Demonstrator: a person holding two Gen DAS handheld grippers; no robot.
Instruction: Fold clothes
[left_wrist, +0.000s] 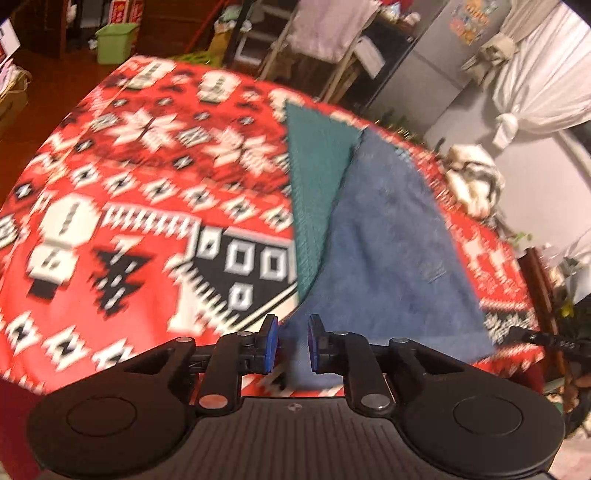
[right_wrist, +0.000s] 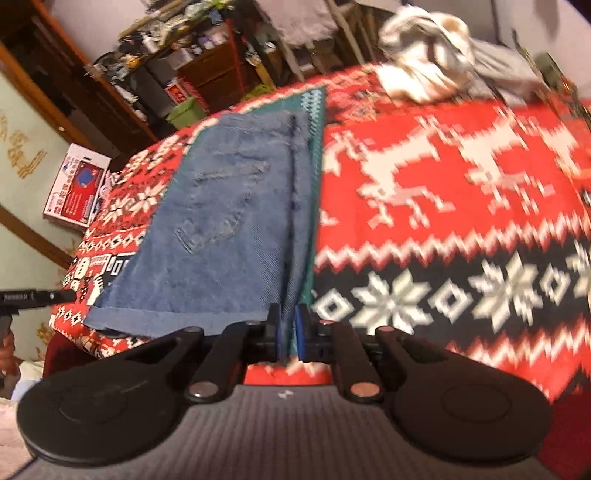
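Two grippers work the denim garment (right_wrist: 225, 229) lying over teal cloth (left_wrist: 314, 177) on the patterned blanket (left_wrist: 147, 166) (blurred): right gripper (right_wrist: 287, 332) pinches its near edge; left gripper (left_wrist: 292, 341) seemingly gapes narrowly around a corner.

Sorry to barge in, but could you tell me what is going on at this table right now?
A person with a handheld gripper in each hand is folding clothes on a red patterned blanket. The right gripper is pinched on the near edge of the denim garment and the teal cloth under it. The left gripper is open at the denim's other near corner. A crumpled white garment waits at the far edge.
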